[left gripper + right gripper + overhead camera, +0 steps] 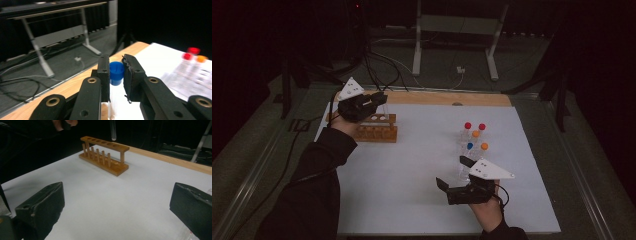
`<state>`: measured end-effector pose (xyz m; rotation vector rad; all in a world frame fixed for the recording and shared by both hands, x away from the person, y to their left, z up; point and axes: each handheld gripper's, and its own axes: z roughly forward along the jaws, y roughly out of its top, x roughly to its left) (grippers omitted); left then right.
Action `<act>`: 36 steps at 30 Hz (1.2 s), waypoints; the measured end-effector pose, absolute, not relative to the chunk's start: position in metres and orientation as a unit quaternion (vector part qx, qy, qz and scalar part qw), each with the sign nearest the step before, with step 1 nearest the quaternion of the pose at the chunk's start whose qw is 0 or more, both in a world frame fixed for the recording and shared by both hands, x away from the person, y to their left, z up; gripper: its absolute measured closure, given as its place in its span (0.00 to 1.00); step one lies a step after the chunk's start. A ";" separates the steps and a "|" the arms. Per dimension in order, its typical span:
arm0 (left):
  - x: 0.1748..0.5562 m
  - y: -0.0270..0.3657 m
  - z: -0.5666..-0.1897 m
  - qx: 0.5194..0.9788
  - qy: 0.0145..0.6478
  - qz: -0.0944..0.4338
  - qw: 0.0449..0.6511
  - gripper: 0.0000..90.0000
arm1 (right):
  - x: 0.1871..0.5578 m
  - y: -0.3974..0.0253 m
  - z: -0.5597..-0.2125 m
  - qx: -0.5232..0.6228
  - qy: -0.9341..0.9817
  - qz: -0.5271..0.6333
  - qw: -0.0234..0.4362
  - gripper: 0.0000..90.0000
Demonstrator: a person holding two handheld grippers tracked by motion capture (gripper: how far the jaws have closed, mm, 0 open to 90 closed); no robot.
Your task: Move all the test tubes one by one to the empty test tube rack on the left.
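Tube: we hold a clear blue-capped tube [116, 72] in the left gripper [115, 75], clamped just under its cap, upright, tip [113, 131] hanging just above the wooden rack [106, 155] at far left.
Next: we judge straight down into a hole.
Right gripper [117, 212]: jaws spread, empty, near the other capped tubes [474, 140] on the worktop [412, 165].

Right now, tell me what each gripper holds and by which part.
The left gripper holds a blue-capped tube, its jaws closed on the tube just under the cap, above the rack. The right gripper holds nothing; its jaws stand open.
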<state>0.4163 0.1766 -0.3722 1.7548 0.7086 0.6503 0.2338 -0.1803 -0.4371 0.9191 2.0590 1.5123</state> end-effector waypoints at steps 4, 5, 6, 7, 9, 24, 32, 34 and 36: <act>0.430 0.184 -0.381 0.730 0.323 0.280 0.533 0.87 | 0.234 -0.180 -0.437 0.329 0.743 0.544 0.211 0.00; 0.432 0.186 -0.385 0.730 0.327 0.283 0.530 0.86 | 0.233 -0.180 -0.437 0.329 0.742 0.543 0.212 0.00; 0.435 0.187 -0.388 0.727 0.333 0.284 0.529 0.87 | 0.234 -0.181 -0.437 0.329 0.743 0.543 0.212 0.00; 0.437 0.189 -0.393 0.724 0.340 0.281 0.531 0.86 | 0.234 -0.181 -0.437 0.329 0.742 0.544 0.211 0.00; 0.441 0.190 -0.401 0.720 0.349 0.277 0.531 0.86 | 0.233 -0.182 -0.437 0.329 0.742 0.545 0.211 0.00; 0.447 0.183 -0.448 0.728 0.369 0.255 0.519 0.86 | 0.234 -0.185 -0.439 0.334 0.742 0.545 0.205 0.00; 0.447 0.179 -0.461 0.734 0.373 0.256 0.506 0.86 | 0.234 -0.186 -0.439 0.333 0.743 0.546 0.198 0.00; 0.448 0.179 -0.461 0.737 0.372 0.255 0.504 0.86 | 0.234 -0.186 -0.439 0.332 0.743 0.546 0.197 0.00; 0.448 0.179 -0.460 0.738 0.372 0.254 0.503 0.86 | 0.234 -0.186 -0.438 0.333 0.743 0.547 0.195 0.00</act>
